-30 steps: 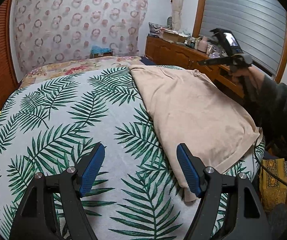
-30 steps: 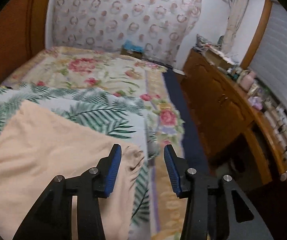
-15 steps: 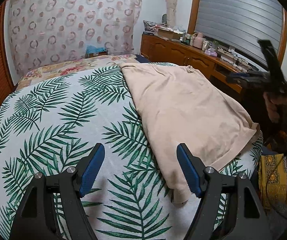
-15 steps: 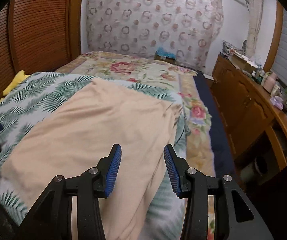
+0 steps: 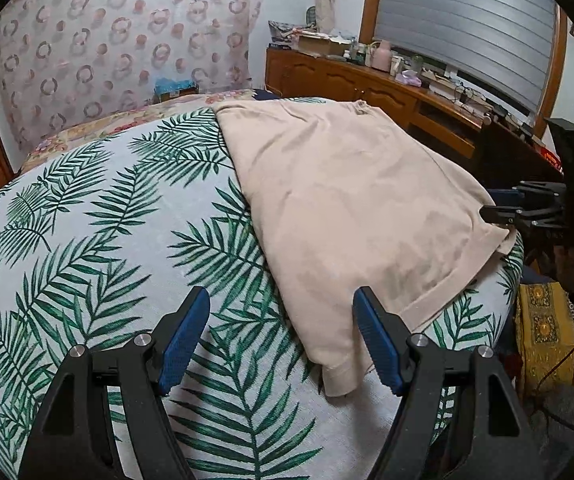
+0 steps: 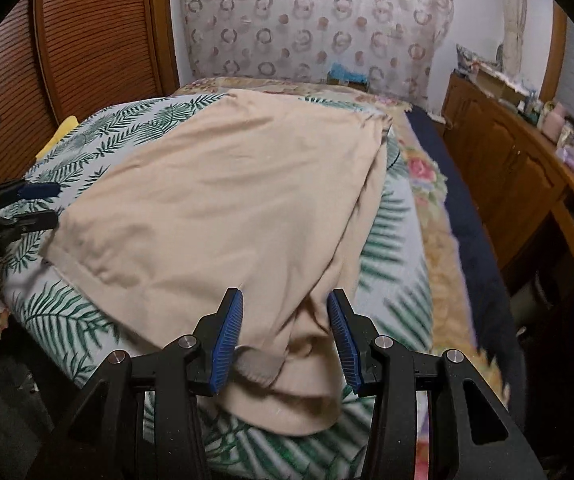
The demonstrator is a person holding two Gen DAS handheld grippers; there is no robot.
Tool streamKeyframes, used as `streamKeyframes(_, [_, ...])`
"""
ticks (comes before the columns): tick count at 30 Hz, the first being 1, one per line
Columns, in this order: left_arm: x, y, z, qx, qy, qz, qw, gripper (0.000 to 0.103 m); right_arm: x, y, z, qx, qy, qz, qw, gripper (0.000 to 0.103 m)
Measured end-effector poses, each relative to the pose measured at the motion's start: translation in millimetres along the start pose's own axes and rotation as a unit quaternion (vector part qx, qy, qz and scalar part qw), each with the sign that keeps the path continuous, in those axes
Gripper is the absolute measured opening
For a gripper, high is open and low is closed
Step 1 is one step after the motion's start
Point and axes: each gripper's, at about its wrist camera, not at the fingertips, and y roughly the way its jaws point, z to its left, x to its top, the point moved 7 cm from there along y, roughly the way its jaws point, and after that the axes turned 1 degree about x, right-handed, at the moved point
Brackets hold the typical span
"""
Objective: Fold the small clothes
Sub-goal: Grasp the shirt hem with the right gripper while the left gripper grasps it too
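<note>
A beige garment (image 5: 351, 200) lies spread on the right half of the palm-leaf bed cover (image 5: 99, 248). My left gripper (image 5: 281, 312) hovers open over the cover, its right finger just above the garment's near-left corner, with no cloth between its pads. My right gripper (image 6: 285, 308) is open above the bunched near-right corner of the garment (image 6: 227, 200). Cloth lies below and between its fingers, and the pads are not pressing on it. Each gripper shows in the other's view: the right gripper (image 5: 499, 206) at the garment's right edge, the left gripper (image 6: 39, 204) by its left edge.
A wooden sideboard (image 5: 367, 84) with clutter on top runs along the right of the bed. A floral bedspread (image 6: 427, 168) shows beyond the leaf cover. A yellow cloth (image 6: 61, 134) lies at the bed's left edge, near a slatted wooden door (image 6: 99, 40). A yellow patterned fabric (image 5: 543, 332) sits low at right.
My right gripper has swung from the far end of the garment back to its near-right corner and come lower. The left gripper crept slightly forward. Both openings are unchanged.
</note>
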Motion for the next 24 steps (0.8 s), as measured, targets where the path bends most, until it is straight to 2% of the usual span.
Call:
streamKeyframes(4, [-2,0,-6,-0.008,0.005,0.003,0.9999,0.074,-4,-5,-7,0.017,0.009,0.001,1.000,0.041])
streamKeyframes(9, [-5,4,-10,-0.025,0.003,0.017,0.9995,0.052,-11,-12,-2,0.015,0.009,0.006,1.000,0.037])
streamKeyframes(11, [-7,5,-13,-0.031,0.003,0.020,0.9993,0.048,-13,-19,-5,0.007,0.006,0.006,1.000,0.037])
streamKeyframes(17, [-12,7,-18,-0.032,0.005,0.027,0.9991,0.048,-24,-25,4,0.021,0.008,0.014,1.000,0.037])
streamKeyframes(18, [-13,8,-18,-0.033,0.006,0.028,0.9990,0.048,-25,-21,6,0.023,0.006,0.016,1.000,0.036])
streamKeyframes(20, [-13,8,-20,-0.033,0.008,0.030,0.9990,0.048,-23,-15,11,0.027,-0.002,0.020,0.999,0.014])
streamKeyframes(22, [-13,7,-21,-0.033,0.010,0.030,0.9990,0.048,-23,-19,9,0.028,-0.008,0.014,0.999,0.006])
streamKeyframes(24, [-14,7,-22,-0.037,0.010,0.030,0.9988,0.048,-21,-31,6,0.033,-0.004,-0.002,0.999,0.005])
